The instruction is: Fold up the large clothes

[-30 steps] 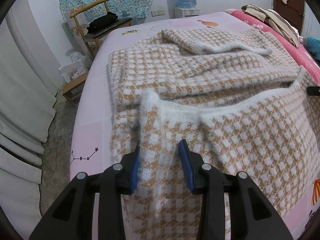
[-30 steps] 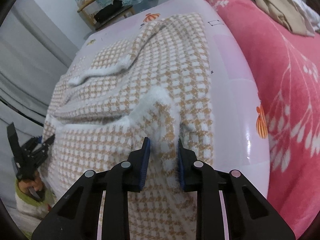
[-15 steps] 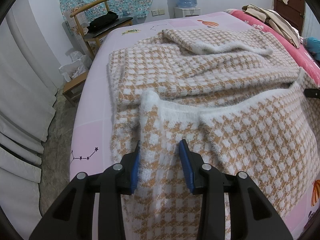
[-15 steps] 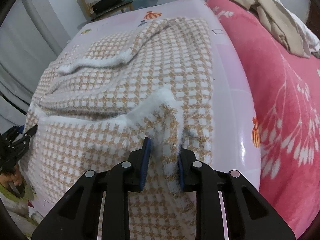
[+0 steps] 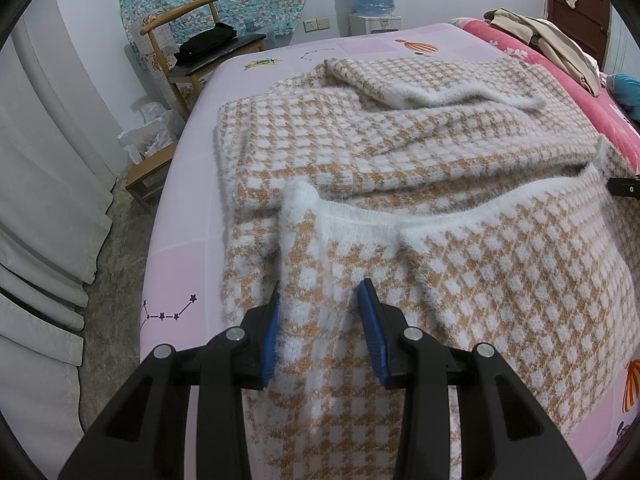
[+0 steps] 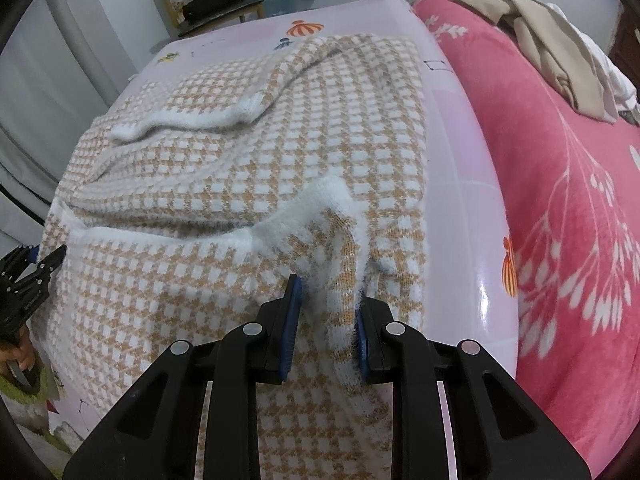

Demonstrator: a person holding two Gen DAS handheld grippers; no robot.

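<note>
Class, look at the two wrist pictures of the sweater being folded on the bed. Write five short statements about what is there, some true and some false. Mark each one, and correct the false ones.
1. Both tools grip the white-trimmed edge of the checked sweater. True: the left tool and the right tool each have knit bunched between the blue pads.
2. The sweater is plain grey. False: it is a tan and white check.
3. A wooden chair stands beyond the far corner of the bed, with a dark item on its seat. True.
4. The red blanket lies under the sweater. False: it lies beside it; the sweater rests on the pink sheet.
5. Beige clothes lie on the red blanket. True.
</note>
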